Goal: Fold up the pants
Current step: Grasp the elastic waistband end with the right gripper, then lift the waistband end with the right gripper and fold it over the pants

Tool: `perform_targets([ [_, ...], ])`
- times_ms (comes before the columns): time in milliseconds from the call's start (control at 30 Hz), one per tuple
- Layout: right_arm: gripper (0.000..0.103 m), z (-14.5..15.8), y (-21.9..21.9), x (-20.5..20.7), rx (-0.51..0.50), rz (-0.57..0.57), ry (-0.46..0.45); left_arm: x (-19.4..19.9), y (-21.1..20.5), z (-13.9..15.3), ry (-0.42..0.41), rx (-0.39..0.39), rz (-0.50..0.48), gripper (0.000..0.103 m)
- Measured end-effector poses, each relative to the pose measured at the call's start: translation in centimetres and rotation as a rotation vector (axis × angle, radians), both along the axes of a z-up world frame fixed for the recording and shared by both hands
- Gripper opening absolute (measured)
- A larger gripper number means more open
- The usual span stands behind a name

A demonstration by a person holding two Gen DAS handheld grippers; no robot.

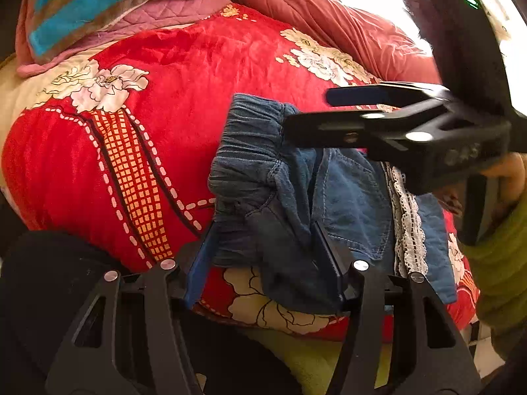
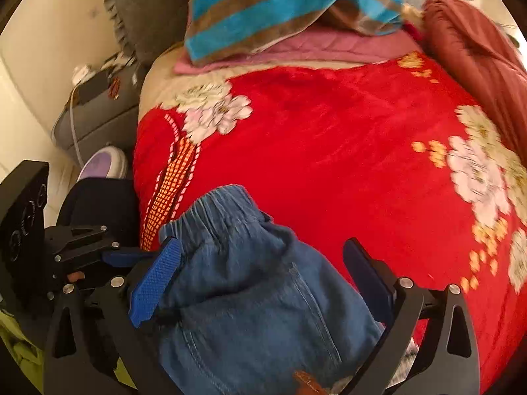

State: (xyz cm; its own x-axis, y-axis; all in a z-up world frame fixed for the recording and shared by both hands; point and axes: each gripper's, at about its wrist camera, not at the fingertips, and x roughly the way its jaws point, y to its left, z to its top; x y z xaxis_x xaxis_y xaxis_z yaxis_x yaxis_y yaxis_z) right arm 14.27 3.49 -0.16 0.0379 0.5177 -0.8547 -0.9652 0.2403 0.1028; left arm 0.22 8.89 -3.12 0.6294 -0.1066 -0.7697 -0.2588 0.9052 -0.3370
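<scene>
A red floral blanket (image 2: 329,151) covered the bed and filled most of both views, its broad middle bare well beyond the garment. At its far edge lay a pink quilted cover (image 2: 322,47) with a blue and brown striped towel (image 2: 263,3) on top, and a rust-coloured quilt (image 1: 329,10) was bunched along the far right side. The blanket's left edge dropped toward a grey stand (image 2: 98,121) beside a cream wall.

The denim pants (image 1: 280,204) lay crumpled at the near edge of the blanket, elastic waistband toward the open middle and a strip of white lace trim (image 1: 406,217) along the right-hand side. Bare red blanket stretched to the left, right and beyond them.

The left gripper (image 1: 263,260) had its blue-padded fingers (image 1: 197,263) spread apart with a fold of the waistband cloth lying between them; whether they pressed on the cloth could not be told. The right gripper (image 2: 260,270) hung over the pants with its fingers (image 2: 154,279) wide apart on either side of the bunched denim, not closed on it. In the left wrist view it reached in from the right, just above the waistband.
</scene>
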Motion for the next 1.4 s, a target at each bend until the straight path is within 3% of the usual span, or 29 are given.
perform_targets([
  [267,0.097,-2.7,2.8,0.5,-0.032,0.091,0.124,0.2,0.1,-0.3,0.003,0.004,-0.003,0.050],
  [367,0.072,-3.5,3.2,0.3,-0.027,0.134,0.177,0.3,0.2,-0.5,0.007,0.003,-0.001,0.052],
  [667,0.035,-1.9,0.7,0.3,0.087,0.137,0.199,0.5,0.4,-0.6,0.010,-0.008,0.001,0.065],
  [800,0.033,-0.2,-1.5,0.4,0.162,0.109,0.218,0.1,0.5,-0.1,-0.004,-0.018,0.016,0.079],
  [1033,0.033,2.6,-6.3,1.0,0.295,0.063,0.264,0.1,-0.8,0.8,-0.028,-0.080,-0.009,0.092],
  [1200,0.033,4.2,-10.2,1.8,0.385,0.026,0.275,1.4,-2.7,0.8,-0.017,-0.147,-0.071,0.093],
  [1400,0.038,5.0,-14.7,2.8,0.462,-0.035,0.266,3.5,-5.9,2.6,-0.077,-0.275,-0.208,0.088],
])
